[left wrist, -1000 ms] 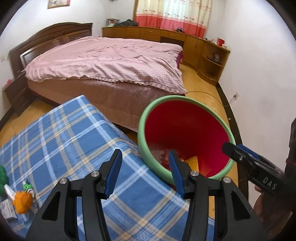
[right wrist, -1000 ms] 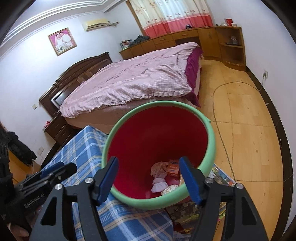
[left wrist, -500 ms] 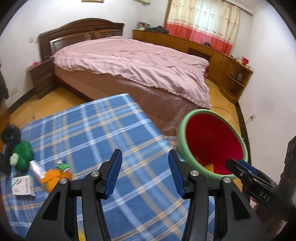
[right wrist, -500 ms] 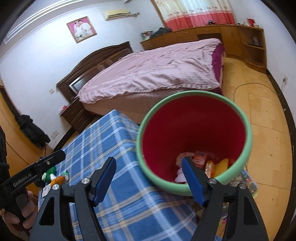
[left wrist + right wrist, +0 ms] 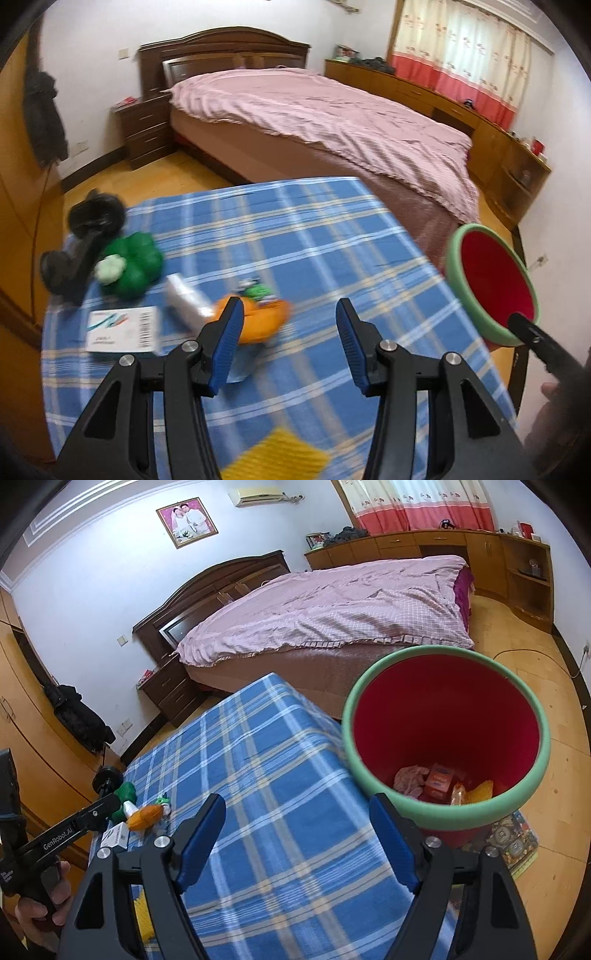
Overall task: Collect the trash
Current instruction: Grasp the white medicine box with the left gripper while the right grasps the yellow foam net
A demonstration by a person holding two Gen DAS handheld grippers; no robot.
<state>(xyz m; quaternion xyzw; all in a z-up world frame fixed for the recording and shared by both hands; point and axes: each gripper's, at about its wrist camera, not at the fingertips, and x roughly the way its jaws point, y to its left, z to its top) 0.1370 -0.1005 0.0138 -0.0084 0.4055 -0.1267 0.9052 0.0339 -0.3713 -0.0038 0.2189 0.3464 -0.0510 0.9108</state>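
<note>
My left tongs [image 5: 288,338], half open and empty, line up on the orange wrapper [image 5: 264,319]; right tongs [image 5: 297,840], opening and empty, sit beside the bin [image 5: 436,655].

My right gripper [image 5: 295,834], jaws opening with nothing between them, over the blue plaid tablecloth [image 5: 266,760]; right, the red bin [image 5: 447,716] with green rim holding wrappers [image 5: 439,781]; far left, the left gripper [image 5: 70,825] beside an orange item [image 5: 146,816]; beyond, the pink bed [image 5: 332,602]
</note>
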